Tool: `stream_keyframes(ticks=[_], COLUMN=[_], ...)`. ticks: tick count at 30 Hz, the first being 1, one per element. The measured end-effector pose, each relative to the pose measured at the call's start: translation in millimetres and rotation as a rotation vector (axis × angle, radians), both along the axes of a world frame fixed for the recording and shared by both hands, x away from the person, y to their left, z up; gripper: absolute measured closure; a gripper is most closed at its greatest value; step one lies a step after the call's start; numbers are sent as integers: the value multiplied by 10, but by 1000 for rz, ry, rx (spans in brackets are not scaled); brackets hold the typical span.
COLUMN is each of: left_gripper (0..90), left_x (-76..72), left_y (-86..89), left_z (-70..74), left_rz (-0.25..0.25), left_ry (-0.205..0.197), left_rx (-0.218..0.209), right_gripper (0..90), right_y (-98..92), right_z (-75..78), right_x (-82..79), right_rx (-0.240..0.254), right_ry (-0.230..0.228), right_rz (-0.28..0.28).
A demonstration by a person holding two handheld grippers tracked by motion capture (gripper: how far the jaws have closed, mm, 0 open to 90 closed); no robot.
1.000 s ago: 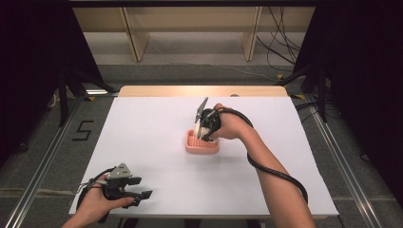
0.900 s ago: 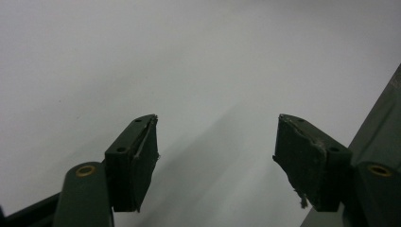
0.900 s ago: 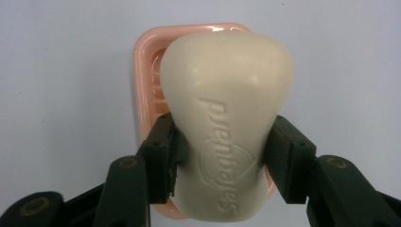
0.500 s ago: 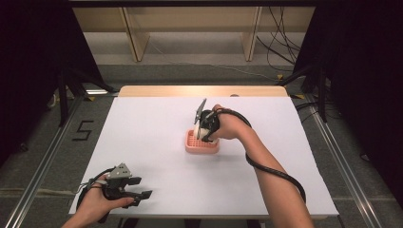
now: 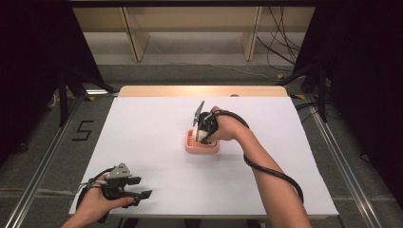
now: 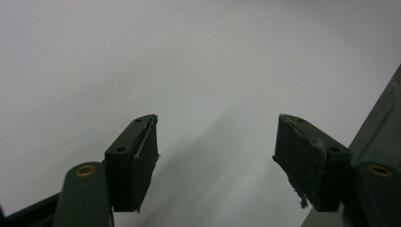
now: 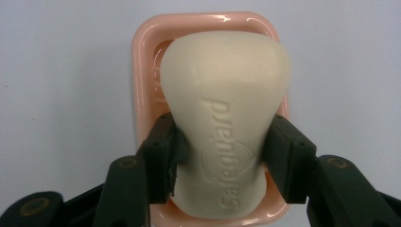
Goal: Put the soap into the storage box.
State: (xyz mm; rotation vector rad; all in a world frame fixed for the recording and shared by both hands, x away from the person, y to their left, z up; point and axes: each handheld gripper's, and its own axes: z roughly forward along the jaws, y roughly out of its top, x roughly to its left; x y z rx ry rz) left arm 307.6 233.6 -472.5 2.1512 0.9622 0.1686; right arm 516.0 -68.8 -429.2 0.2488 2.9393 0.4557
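A cream bar of soap (image 7: 222, 118) with raised lettering sits clamped between the pads of my right gripper (image 7: 222, 163), directly over a pink soap dish (image 7: 142, 61). From above, the right gripper (image 5: 205, 135) points down at the pink dish (image 5: 195, 147) in the middle of the white table. Whether the soap rests in the dish or hangs just above it I cannot tell. My left gripper (image 5: 140, 197) lies near the front left corner, its jaws wide apart. In the left gripper view, the left gripper (image 6: 215, 156) has only bare table between its pads.
The white table surface (image 5: 152, 123) spreads wide around the dish. Its wooden far edge (image 5: 199, 90) borders a floor with wooden shelf legs and cables (image 5: 280, 52). Metal rails (image 5: 43, 161) run along both sides.
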Motion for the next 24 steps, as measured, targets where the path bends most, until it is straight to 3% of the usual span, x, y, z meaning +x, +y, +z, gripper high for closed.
stream_keyframes(ticks=[11,12,16,19,22,24], left_gripper=[303,304,303,304,304,304], left_x=[-4,-1,0,-2,-1,-3], left_y=[-7,1,-2,-3,2,-2], left_z=[-2,1,-2,-4,0,-7], left_rz=[7,-1,-1,0,3,9], left_ry=[-3,-3,-1,-4,-1,-1], left_rx=[-9,0,1,-2,-1,-9], right_gripper=[495,494,427,407,398,391], right_y=[0,-12,-55,-86,-192,-285], right_z=[-23,-23,6,23,65,69], right_x=[5,-13,-39,-75,-118,-199], right_rx=[7,26,66,71,159,201], right_ry=[-4,13,14,20,-22,-43], right_rz=[18,-10,-27,-61,-63,-104])
